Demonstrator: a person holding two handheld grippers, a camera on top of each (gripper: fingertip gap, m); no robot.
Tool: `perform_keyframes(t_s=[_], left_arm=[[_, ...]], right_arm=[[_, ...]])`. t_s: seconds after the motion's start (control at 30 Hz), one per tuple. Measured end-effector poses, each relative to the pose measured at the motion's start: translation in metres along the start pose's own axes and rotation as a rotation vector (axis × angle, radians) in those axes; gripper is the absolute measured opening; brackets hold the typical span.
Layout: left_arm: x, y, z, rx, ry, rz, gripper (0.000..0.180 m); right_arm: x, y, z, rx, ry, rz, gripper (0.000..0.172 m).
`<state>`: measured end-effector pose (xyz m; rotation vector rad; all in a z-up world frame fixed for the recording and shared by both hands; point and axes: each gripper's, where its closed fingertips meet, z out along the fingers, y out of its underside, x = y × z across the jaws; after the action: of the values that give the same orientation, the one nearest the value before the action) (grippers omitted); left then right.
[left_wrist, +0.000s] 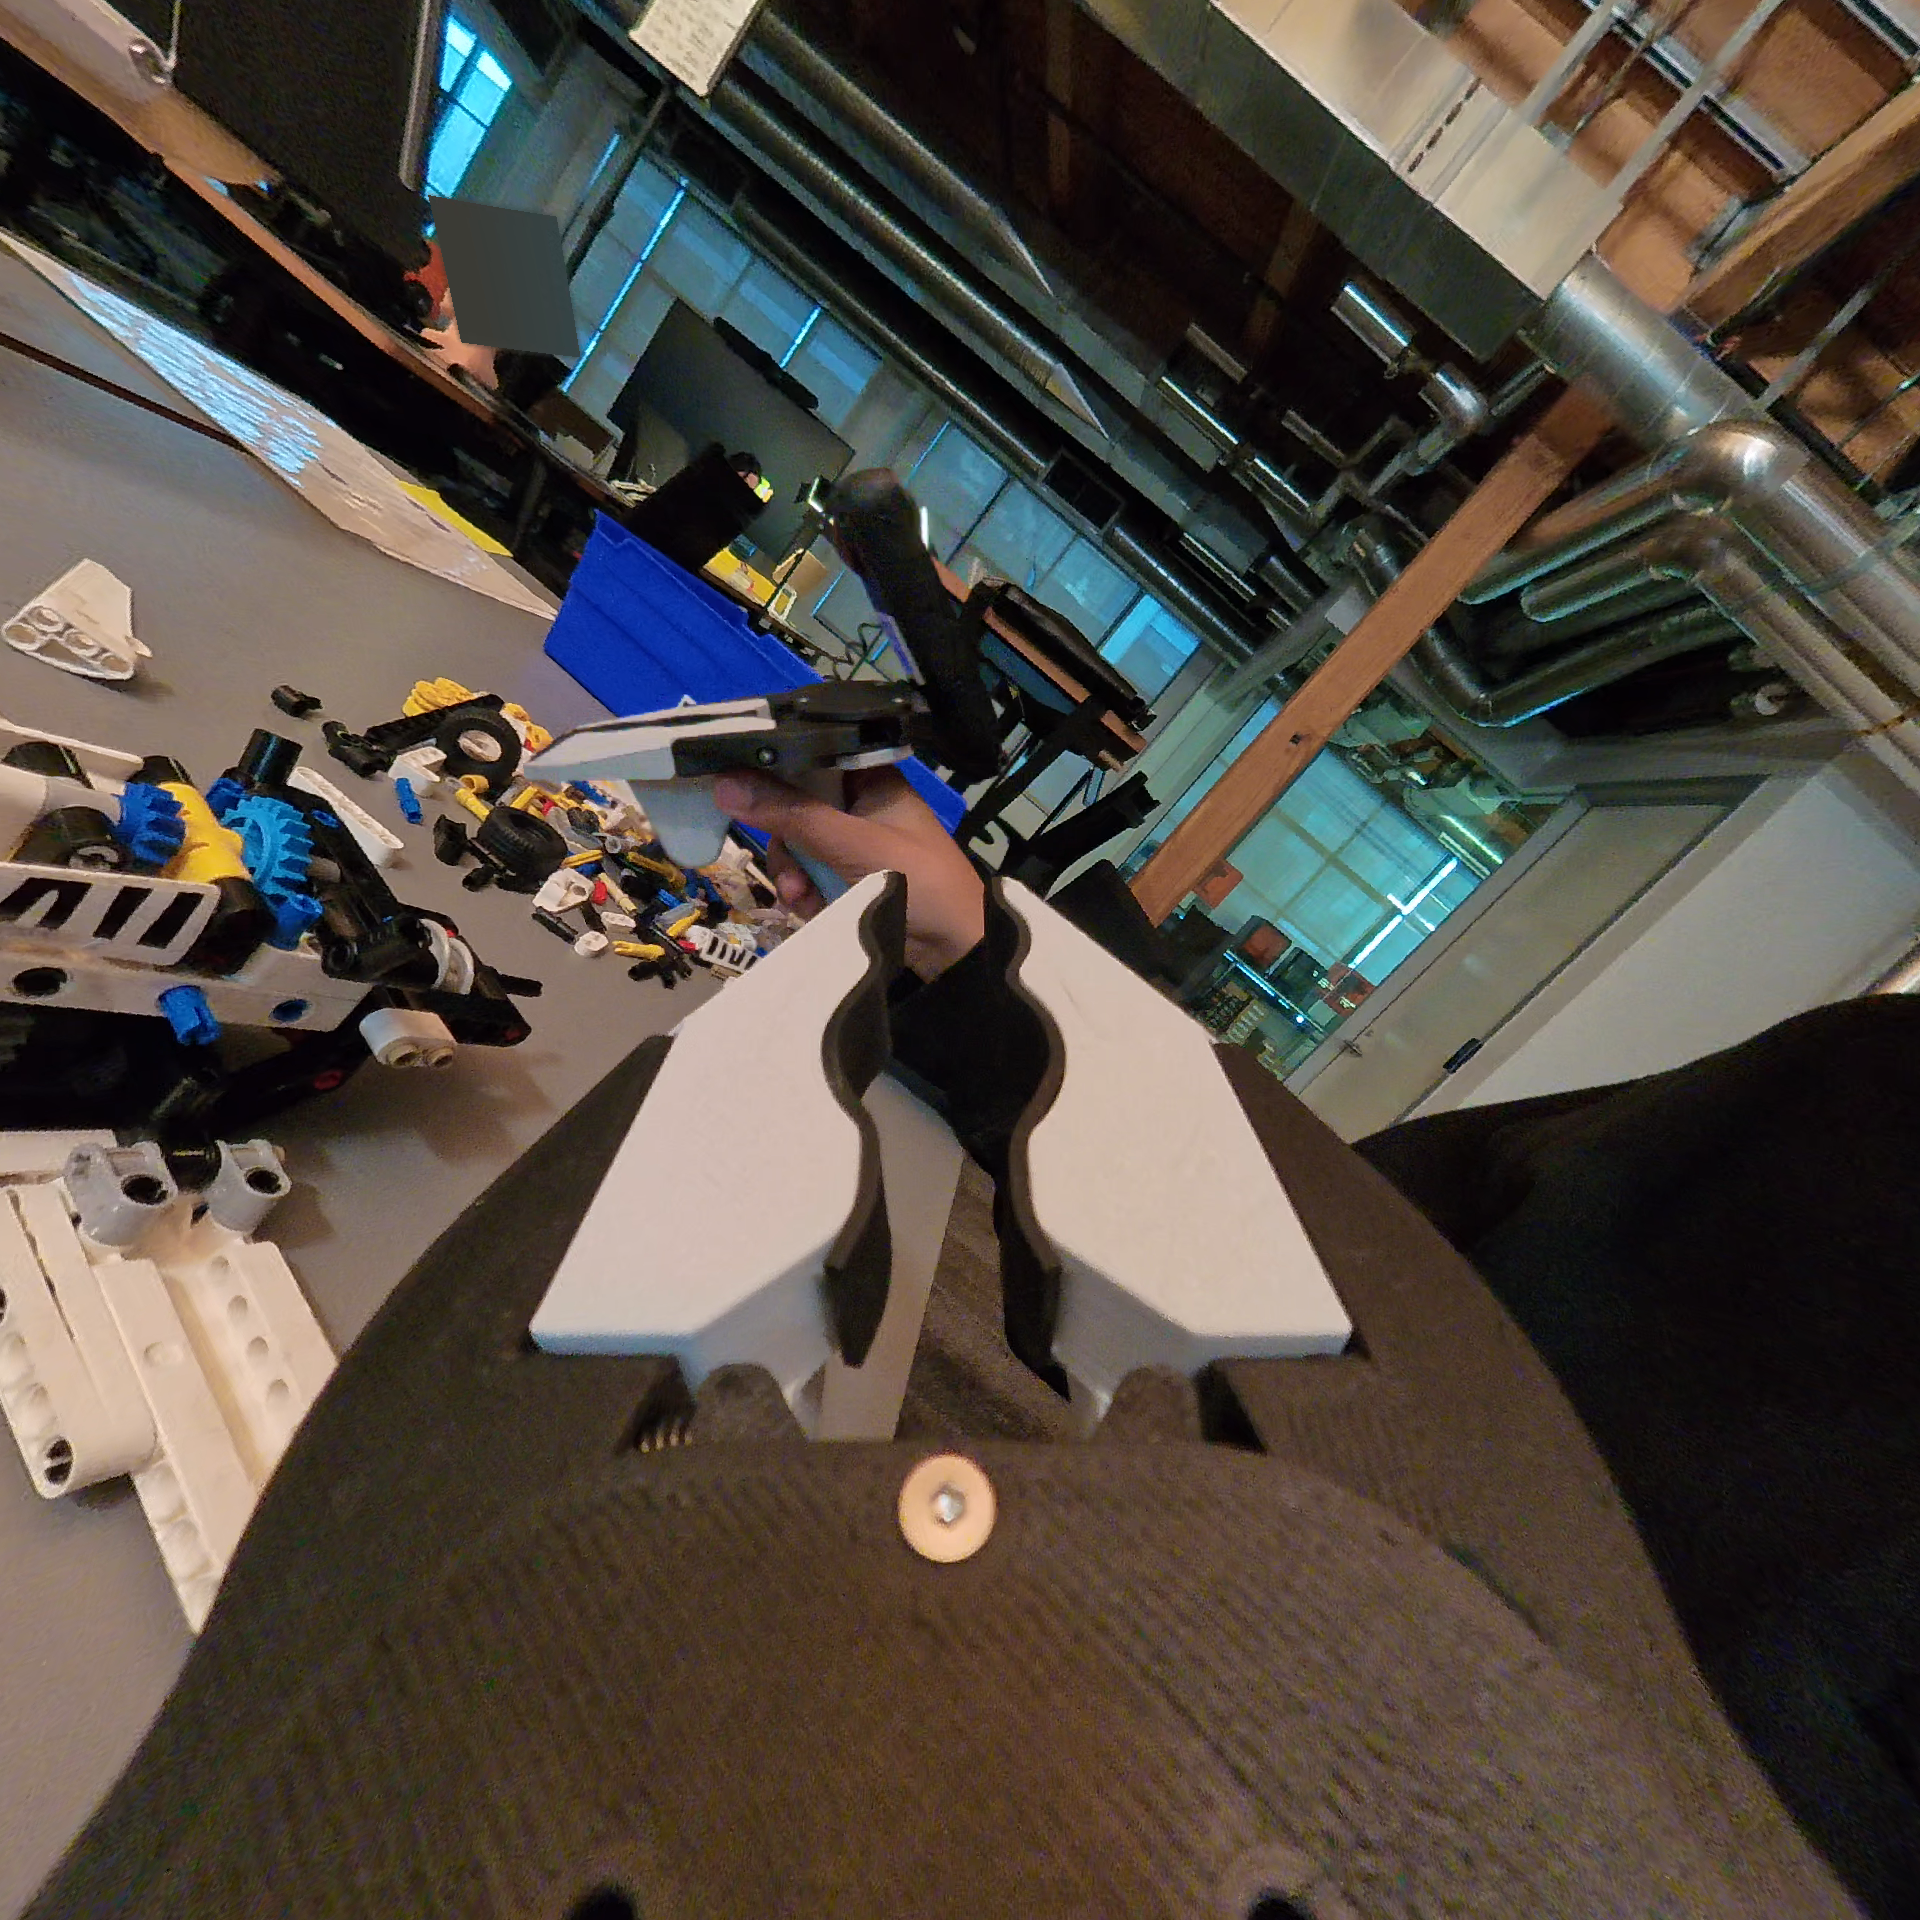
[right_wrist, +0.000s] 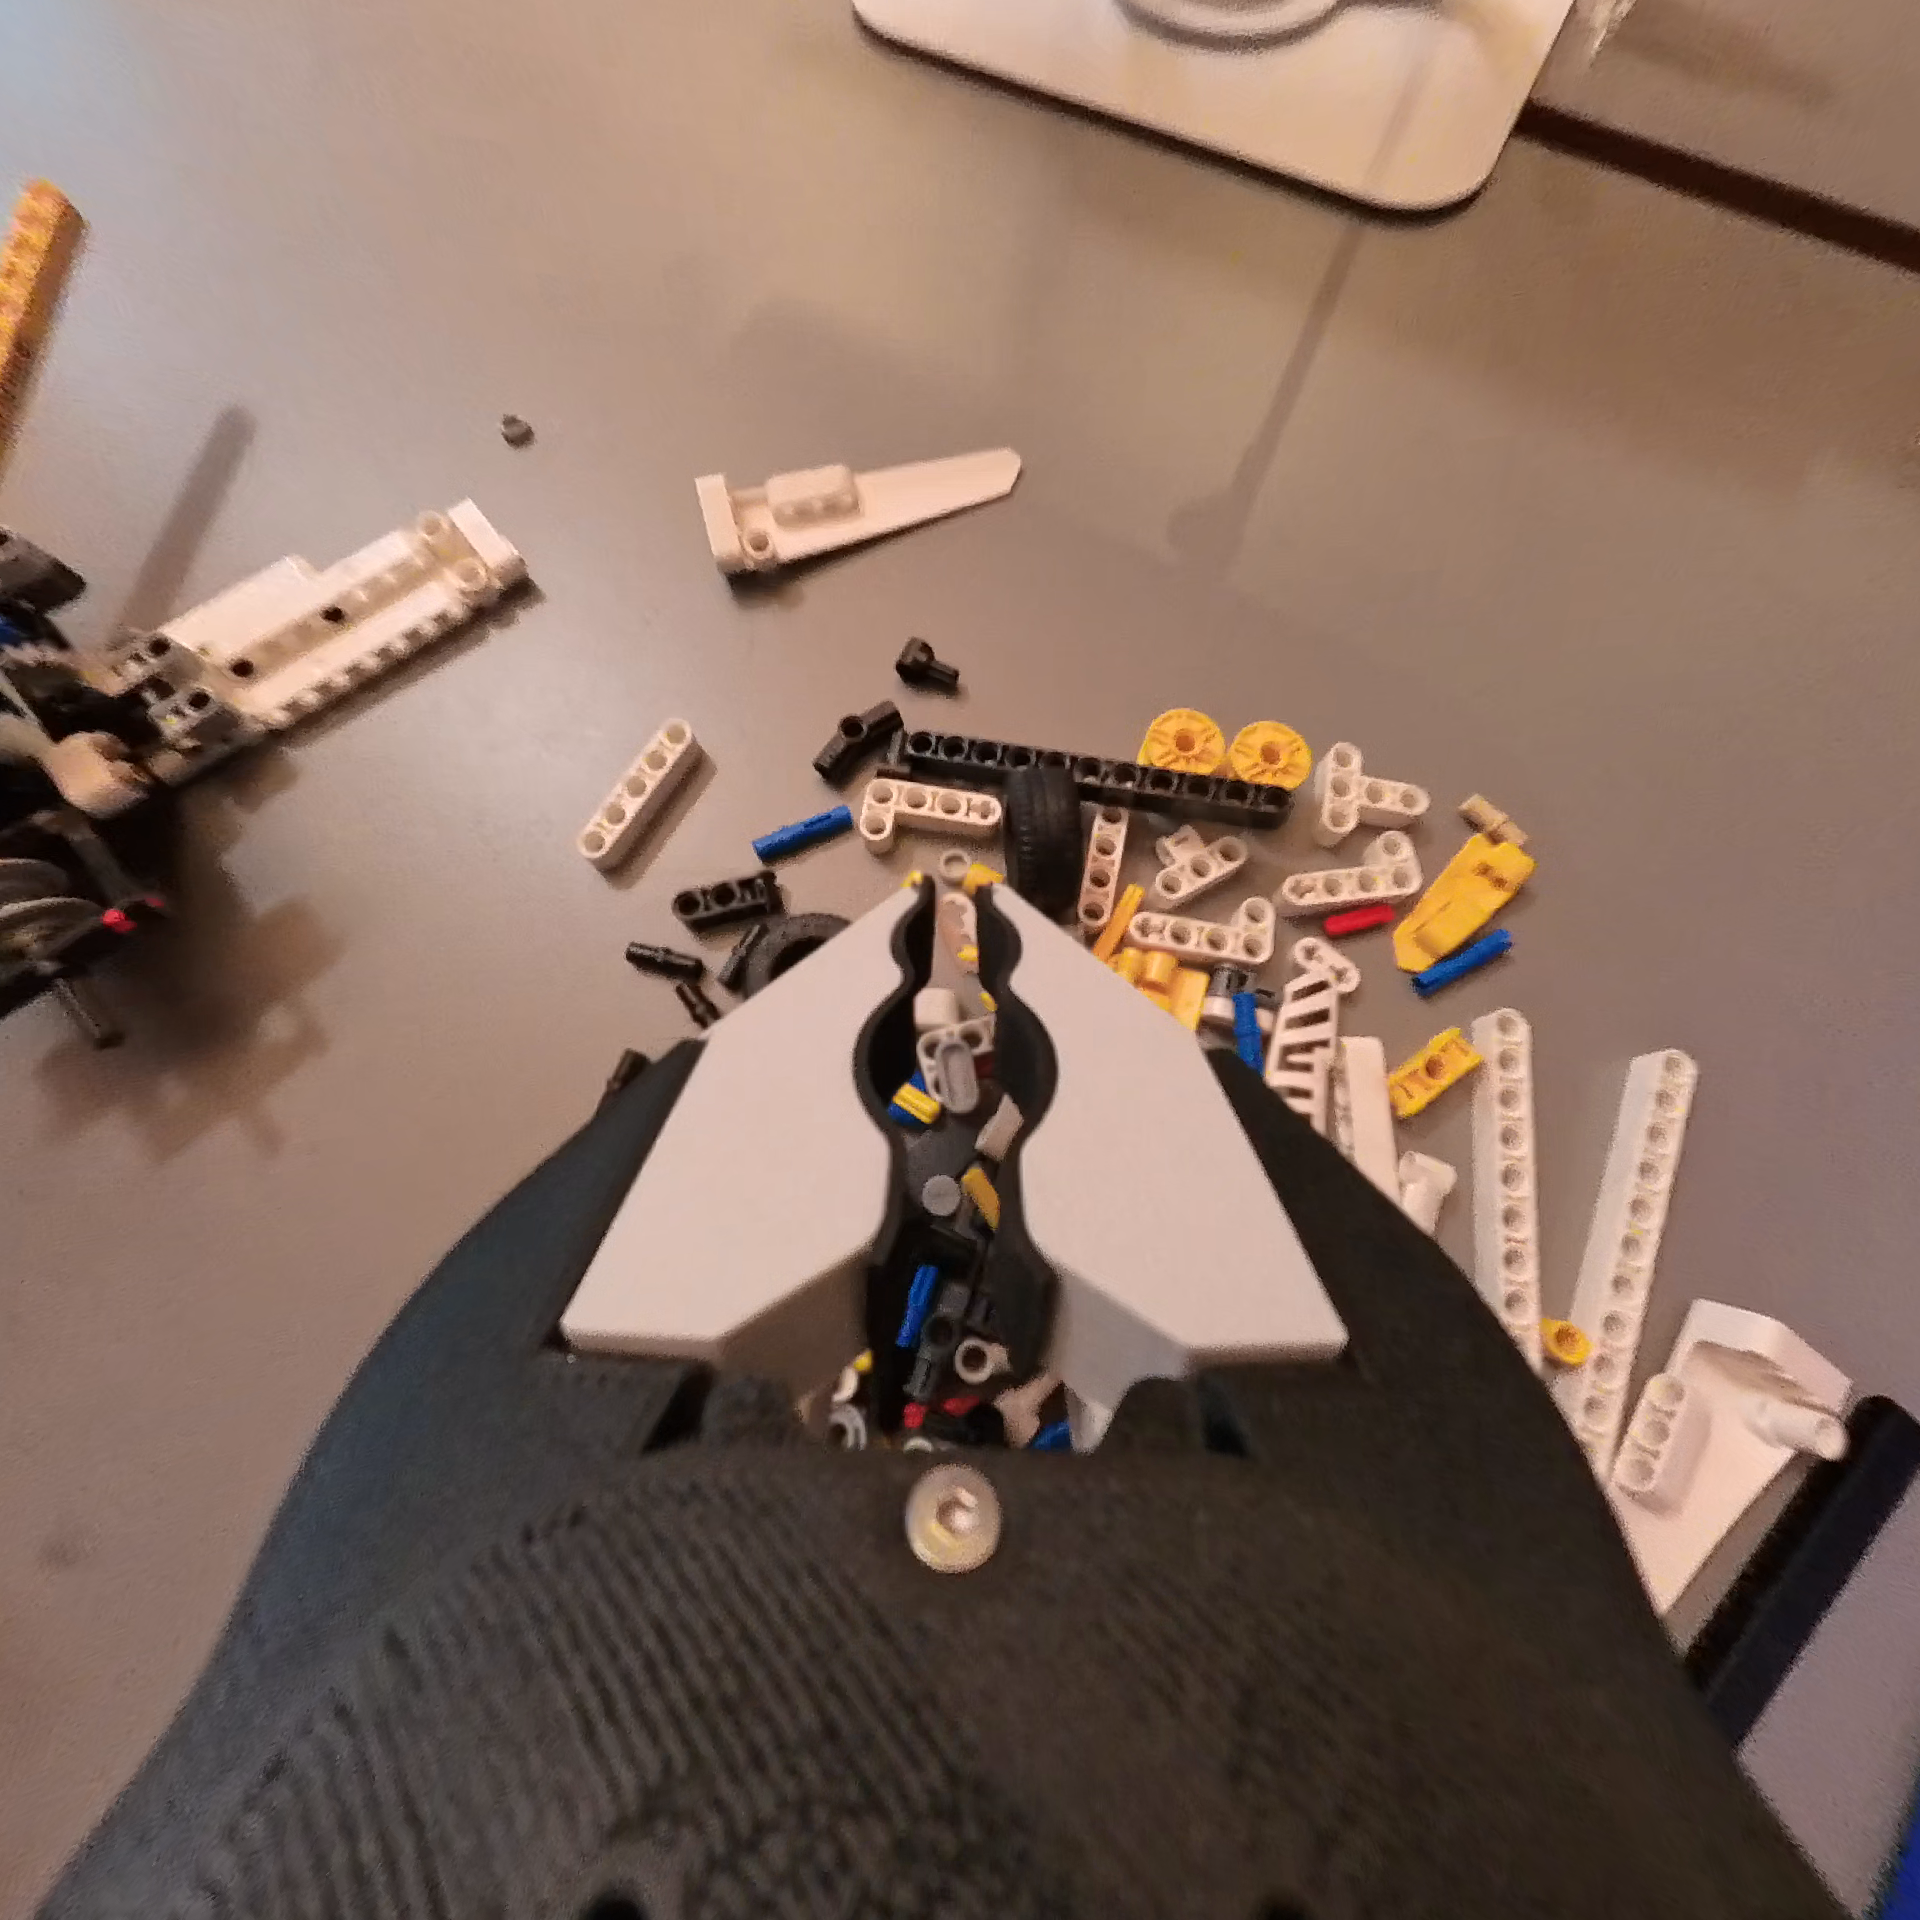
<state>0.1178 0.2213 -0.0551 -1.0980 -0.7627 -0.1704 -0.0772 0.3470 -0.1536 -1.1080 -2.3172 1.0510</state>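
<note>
My left gripper (left_wrist: 945, 883) is raised and tilted up above the grey table (left_wrist: 260, 561). Its jaws stand a little apart at the tips, and deeper in they are shut on a flat white piece (left_wrist: 899, 1247). My right gripper (right_wrist: 948, 883) hangs over a pile of small building parts (right_wrist: 1195, 914). Its jaws are nearly together, and a small yellow piece (right_wrist: 984, 879) shows at both sides of the tips. The right gripper also shows in the left wrist view (left_wrist: 535, 764), held by a hand (left_wrist: 862, 842) above the pile (left_wrist: 623, 883).
A part-built model with blue gears (left_wrist: 208, 914) stands left of the pile. White beams (left_wrist: 156, 1351) lie near it. A white wedge panel (right_wrist: 852, 504), a long black beam (right_wrist: 1143, 779) and a tyre (right_wrist: 1042, 831) lie on the table. A blue bin (left_wrist: 665, 634) stands behind. Left tips to right tips: about 25 centimeters.
</note>
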Motion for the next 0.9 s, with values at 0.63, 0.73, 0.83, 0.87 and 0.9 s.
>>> perform_keyframes(t_s=[0.63, 0.73, 0.83, 0.87, 0.9], left_arm=[[-0.064, -0.046, -0.048, -0.007, -0.31, 0.23, 0.015], [-0.088, -0.053, -0.045, -0.098, -0.411, 0.397, 0.016], [-0.103, -0.064, -0.037, -0.127, -0.445, 0.447, 0.019], [-0.104, -0.06, -0.034, -0.137, -0.422, 0.416, 0.02], [-0.105, -0.055, -0.032, -0.145, -0.403, 0.39, 0.021]], right_arm=[[-0.108, -0.066, -0.053, 0.544, -0.322, -0.035, 0.018], [-0.128, -0.075, -0.063, 0.687, -0.459, 0.099, 0.018], [-0.136, -0.08, -0.069, 0.788, -0.527, 0.142, 0.014], [-0.138, -0.08, -0.069, 0.775, -0.544, 0.125, 0.018], [-0.137, -0.08, -0.067, 0.766, -0.529, 0.107, 0.019]])
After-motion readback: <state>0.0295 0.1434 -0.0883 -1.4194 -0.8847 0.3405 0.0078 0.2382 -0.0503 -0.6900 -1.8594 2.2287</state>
